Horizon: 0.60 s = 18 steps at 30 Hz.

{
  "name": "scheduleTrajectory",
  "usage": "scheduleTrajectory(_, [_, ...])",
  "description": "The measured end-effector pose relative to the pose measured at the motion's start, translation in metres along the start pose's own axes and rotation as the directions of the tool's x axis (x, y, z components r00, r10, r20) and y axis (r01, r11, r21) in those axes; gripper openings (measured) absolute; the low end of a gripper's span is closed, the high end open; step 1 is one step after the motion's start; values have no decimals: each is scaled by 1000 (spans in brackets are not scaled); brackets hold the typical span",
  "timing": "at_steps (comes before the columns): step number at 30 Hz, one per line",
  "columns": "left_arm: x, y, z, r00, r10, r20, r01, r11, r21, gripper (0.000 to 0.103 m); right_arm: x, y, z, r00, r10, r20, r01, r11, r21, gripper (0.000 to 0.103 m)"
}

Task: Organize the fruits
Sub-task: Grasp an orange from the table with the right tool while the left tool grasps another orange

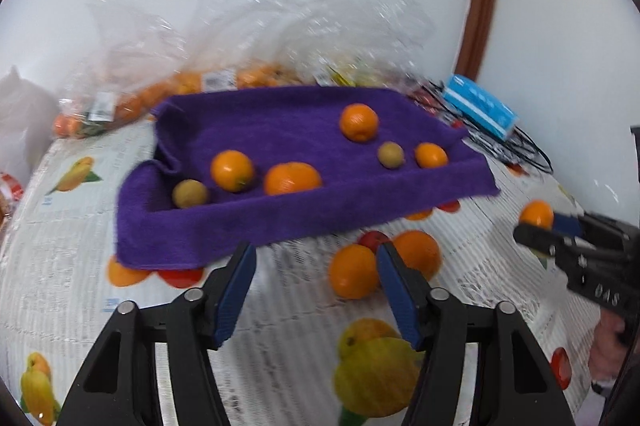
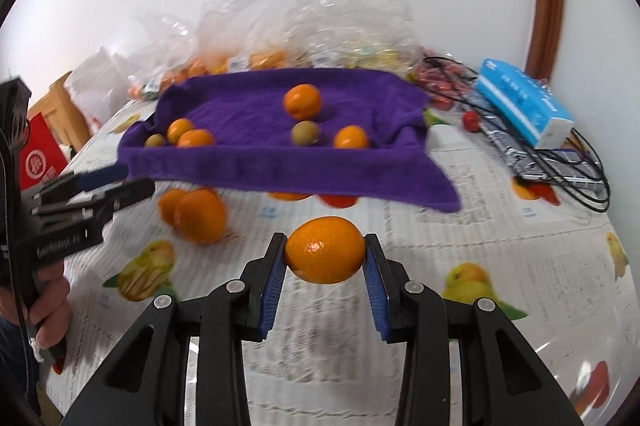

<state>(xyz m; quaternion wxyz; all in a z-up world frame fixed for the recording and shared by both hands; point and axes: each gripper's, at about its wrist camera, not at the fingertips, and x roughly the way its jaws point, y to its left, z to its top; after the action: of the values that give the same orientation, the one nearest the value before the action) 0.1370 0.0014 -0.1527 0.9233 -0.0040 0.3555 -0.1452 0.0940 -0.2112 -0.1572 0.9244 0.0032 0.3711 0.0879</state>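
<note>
The right gripper (image 2: 325, 254) clamps a firm, smooth orange (image 2: 325, 250) across its widest girth, just before the purple towel (image 2: 280, 165); the left gripper (image 1: 316, 266) gapes empty.

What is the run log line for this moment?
right gripper: shut on orange | left gripper: open | towel: six fruits

Six fruits (image 1: 232, 170) on the towel (image 1: 280, 218), two oranges (image 1: 354, 276) before it, bags (image 1: 248, 25) behind.
</note>
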Motion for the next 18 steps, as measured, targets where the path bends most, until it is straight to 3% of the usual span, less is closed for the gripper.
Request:
scheduleTrajectory(4, [14,-5,0,997,-20,-70,20,1000,7,51,1,-11,4,1000,-5,13,5,1000,15,38])
scheduleTrajectory(8, [22,-11,2,995,-33,-97,32,999,-4,52,2,-12,3,1000,2,20,-3,1000,19,38])
scheduleTrajectory(11, [33,-20,3,991,1,-137,4,999,37,41,5,-10,5,1000,13,20,-13,1000,17,38])
scheduleTrajectory(12, [36,-21,3,989,-5,-148,12,999,44,32,5,-9,6,1000,14,23,-14,1000,18,38])
scheduleTrajectory(18, [35,-18,12,993,-38,-113,47,996,77,31,9,-7,21,998,38,50,-40,998,47,38])
